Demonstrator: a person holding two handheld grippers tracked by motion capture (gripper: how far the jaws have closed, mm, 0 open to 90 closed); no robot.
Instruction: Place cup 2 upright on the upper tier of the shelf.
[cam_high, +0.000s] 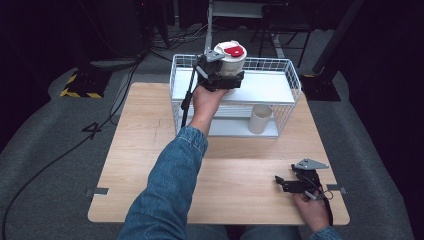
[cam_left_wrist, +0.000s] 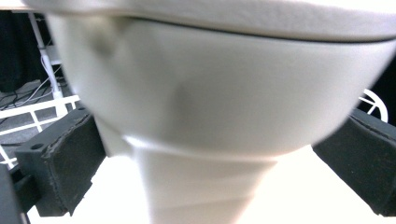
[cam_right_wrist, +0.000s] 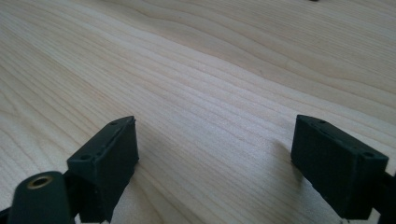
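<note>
Here the light wooden table (cam_high: 150, 150) carries a white wire shelf rack (cam_high: 287, 75) at its far edge; over the rack's top shelf the left gripper (cam_high: 220, 75) clamps the white, red-lidded plastic cup (cam_high: 231, 56). It likely handles light, smooth and crushable, so hold below the rim. The right gripper (cam_high: 290, 182) rests wide open near the table's near right corner.

The counter (cam_high: 150, 150) is pale wood with a fine, wavy grain and a matt, smooth finish, plain in the right gripper view. The right gripper (cam_high: 286, 183) has fingers (cam_right_wrist: 109, 158) of matt black plastic, slightly rough, with small screw holes. The left gripper (cam_high: 225, 77) has fingers (cam_left_wrist: 65, 163) faced with dull black, foam-like pads. The cup (cam_high: 229, 61) between them looks like smooth white plastic with a faint sheen and a finely pebbled lid; a glossy red patch sits at its 12 o'clock top. The rack (cam_high: 292, 80) is thin white-coated wire. The sleeve (cam_high: 165, 195) is blue denim cloth
</note>
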